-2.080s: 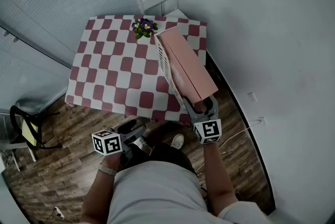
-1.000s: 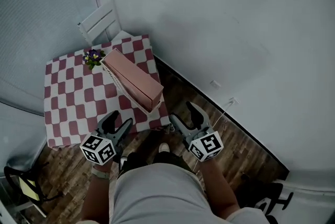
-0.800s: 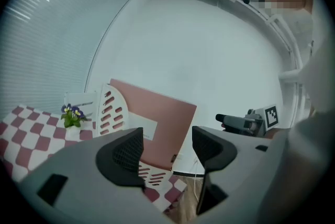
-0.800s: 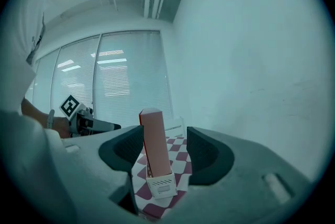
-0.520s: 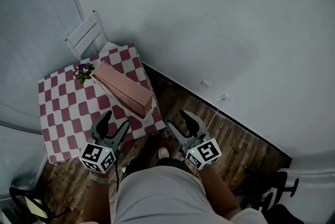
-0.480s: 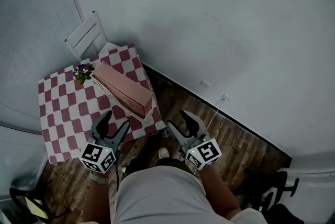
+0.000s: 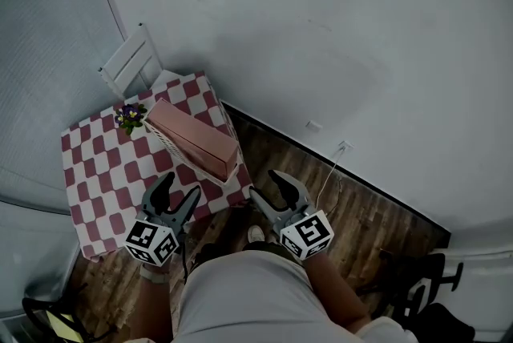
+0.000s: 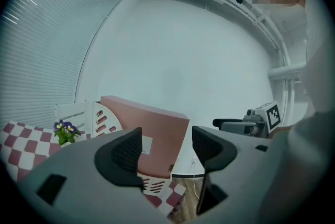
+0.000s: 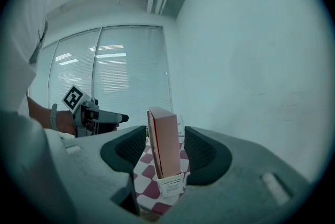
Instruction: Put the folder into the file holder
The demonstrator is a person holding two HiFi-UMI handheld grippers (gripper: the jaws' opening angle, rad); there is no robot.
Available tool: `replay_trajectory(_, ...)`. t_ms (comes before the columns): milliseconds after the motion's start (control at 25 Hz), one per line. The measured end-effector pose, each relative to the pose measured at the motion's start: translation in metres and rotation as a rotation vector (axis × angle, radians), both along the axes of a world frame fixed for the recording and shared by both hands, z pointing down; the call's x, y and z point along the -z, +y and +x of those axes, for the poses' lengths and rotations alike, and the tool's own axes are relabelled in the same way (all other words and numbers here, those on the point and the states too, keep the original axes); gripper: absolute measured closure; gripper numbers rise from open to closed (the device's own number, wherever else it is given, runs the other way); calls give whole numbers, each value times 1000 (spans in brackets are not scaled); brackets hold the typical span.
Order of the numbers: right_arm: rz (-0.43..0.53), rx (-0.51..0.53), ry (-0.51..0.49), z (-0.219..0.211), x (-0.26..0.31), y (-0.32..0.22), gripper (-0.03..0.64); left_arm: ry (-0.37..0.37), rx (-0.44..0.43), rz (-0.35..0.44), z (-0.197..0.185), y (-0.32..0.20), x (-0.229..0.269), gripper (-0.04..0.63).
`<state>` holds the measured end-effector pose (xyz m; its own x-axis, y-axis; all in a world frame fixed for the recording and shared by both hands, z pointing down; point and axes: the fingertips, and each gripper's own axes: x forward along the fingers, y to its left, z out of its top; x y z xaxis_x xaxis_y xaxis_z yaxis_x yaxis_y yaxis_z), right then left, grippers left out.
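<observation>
The pink folder (image 7: pixel 192 143) stands on edge inside the white slotted file holder (image 7: pixel 163 143) on the checked table (image 7: pixel 100 181). Both grippers hang in the air on my side of the table, apart from the holder. My left gripper (image 7: pixel 181 183) is open, with nothing between its jaws; over them I see the folder (image 8: pixel 152 134) and holder (image 8: pixel 102 121). My right gripper (image 7: pixel 264 182) also shows a gap between its jaws, narrower than the left's, and holds nothing. Far beyond that gap stand the folder (image 9: pixel 166 142) and the holder (image 9: pixel 171 183).
A small pot of purple flowers (image 7: pixel 128 115) stands at the table's far side beside the holder. A white chair (image 7: pixel 128 65) is behind the table. A grey wall (image 7: pixel 321 37) runs along the right, with a cable (image 7: pixel 329 173) on the wooden floor (image 7: pixel 361 213).
The folder, which the right gripper held two seconds ago, now stands in the holder on its own. Both grippers have drawn back off the table, and the view has swung right.
</observation>
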<state>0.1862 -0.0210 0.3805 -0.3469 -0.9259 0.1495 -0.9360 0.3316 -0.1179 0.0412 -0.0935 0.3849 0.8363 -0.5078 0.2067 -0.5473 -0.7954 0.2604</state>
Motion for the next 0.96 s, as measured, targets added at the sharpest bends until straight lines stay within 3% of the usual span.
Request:
replay_trajectory(520, -45, -8, 9, -29, -10, 4, 385, 4, -20, -45, -24, 8, -11, 307)
replay_trajectory(960, -80, 12, 13, -52, -21, 3, 385, -15, 2, -37, -50, 10, -18, 307)
